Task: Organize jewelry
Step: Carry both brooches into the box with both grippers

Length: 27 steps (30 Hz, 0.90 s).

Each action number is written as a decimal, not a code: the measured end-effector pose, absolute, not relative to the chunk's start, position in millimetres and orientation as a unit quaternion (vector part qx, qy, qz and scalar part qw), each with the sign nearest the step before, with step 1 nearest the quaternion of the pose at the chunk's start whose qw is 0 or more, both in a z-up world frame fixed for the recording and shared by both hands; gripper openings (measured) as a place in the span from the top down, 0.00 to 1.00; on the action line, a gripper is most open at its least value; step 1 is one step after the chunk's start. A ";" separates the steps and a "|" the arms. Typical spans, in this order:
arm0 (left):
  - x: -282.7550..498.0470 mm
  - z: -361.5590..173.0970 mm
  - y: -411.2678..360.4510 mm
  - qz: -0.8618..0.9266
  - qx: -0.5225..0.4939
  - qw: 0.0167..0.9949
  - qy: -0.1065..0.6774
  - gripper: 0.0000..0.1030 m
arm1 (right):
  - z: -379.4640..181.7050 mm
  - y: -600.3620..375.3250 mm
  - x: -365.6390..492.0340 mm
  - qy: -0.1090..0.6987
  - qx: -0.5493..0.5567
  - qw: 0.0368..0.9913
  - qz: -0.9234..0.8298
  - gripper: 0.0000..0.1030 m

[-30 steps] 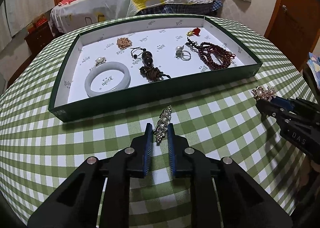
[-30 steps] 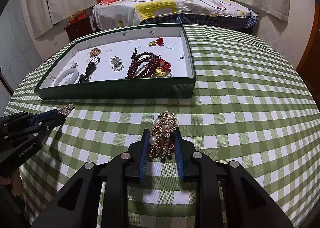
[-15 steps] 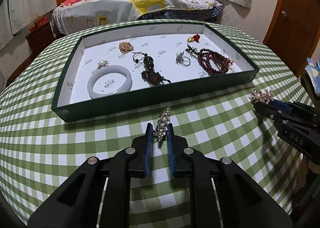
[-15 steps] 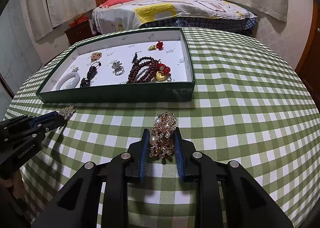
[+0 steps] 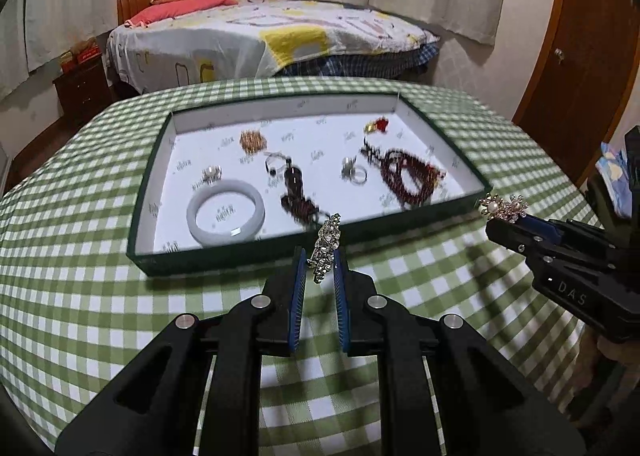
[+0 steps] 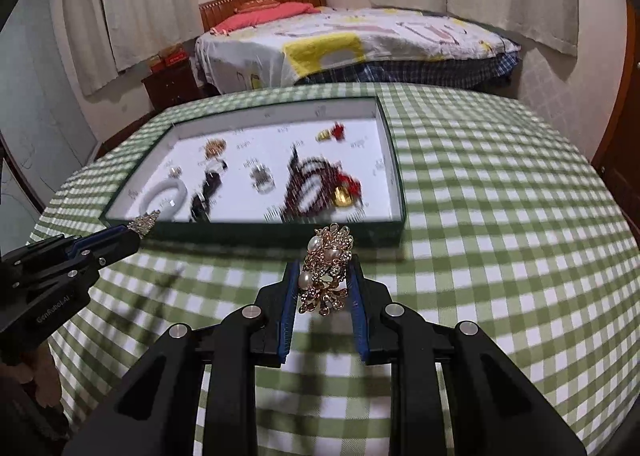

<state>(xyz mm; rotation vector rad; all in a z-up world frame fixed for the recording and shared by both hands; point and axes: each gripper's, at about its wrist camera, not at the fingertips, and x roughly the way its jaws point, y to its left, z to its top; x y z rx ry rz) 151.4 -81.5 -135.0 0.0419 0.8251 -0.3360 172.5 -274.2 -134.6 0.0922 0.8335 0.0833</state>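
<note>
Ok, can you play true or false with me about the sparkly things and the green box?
1. Each gripper holds a piece of jewelry. True: the left gripper pinches a slim silver rhinestone brooch, and the right gripper pinches a gold pearl brooch.
2. The white bangle lies on the tablecloth. False: it lies inside the green tray.
3. The tray is empty. False: it holds the bangle, a dark red bead strand, a ring and more.
4. The tablecloth is green and white checked. True.
5. The pearl brooch is already in the tray. False: it is in the right gripper, in front of the tray.
</note>
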 end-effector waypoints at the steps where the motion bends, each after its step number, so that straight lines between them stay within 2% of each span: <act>1: 153.7 -131.0 -81.0 -0.162 0.017 0.904 0.395 0.86 | -129.9 -272.7 175.2 0.399 0.043 0.915 0.043 0.76; 10: 195.4 -105.7 -84.0 -0.151 0.001 0.919 0.363 0.86 | -95.7 -256.1 219.3 0.351 0.028 0.934 0.066 0.76; 16: 241.4 -107.1 -91.0 -0.133 0.001 0.925 0.355 0.86 | -88.0 -245.6 262.9 0.330 0.024 0.941 0.077 0.76; 27: 316.8 -144.8 -107.9 -0.116 0.007 0.903 0.414 0.86 | -128.2 -236.5 329.3 0.373 0.026 0.924 0.083 0.76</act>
